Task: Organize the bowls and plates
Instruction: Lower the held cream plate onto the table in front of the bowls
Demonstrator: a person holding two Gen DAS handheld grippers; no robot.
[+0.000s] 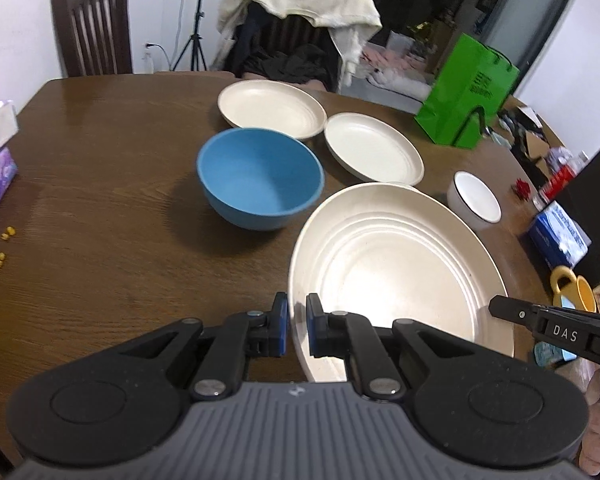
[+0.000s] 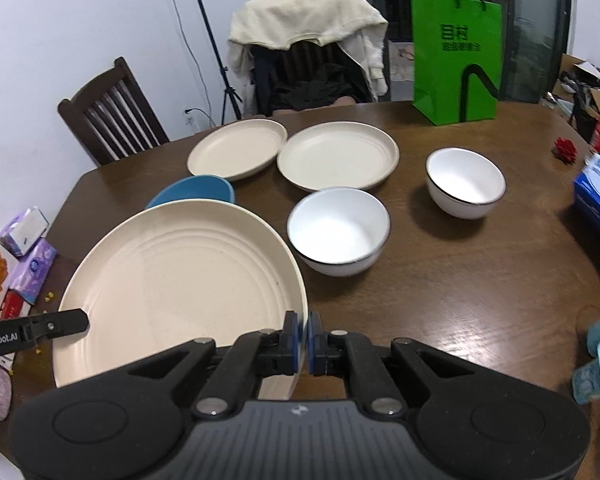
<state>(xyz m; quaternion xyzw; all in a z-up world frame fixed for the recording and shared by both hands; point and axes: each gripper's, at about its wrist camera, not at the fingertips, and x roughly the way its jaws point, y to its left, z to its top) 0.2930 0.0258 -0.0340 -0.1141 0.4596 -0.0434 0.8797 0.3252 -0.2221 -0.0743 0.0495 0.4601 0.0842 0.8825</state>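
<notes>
Cream plate (image 1: pixel 400 272), held level above the table (image 1: pixel 100 200), is pinched at opposite rims by the left gripper (image 1: pixel 297 330) and right gripper (image 2: pixel 303 338), with two matching plates (image 2: pixel 336 156) lying straight ahead beyond both.
</notes>
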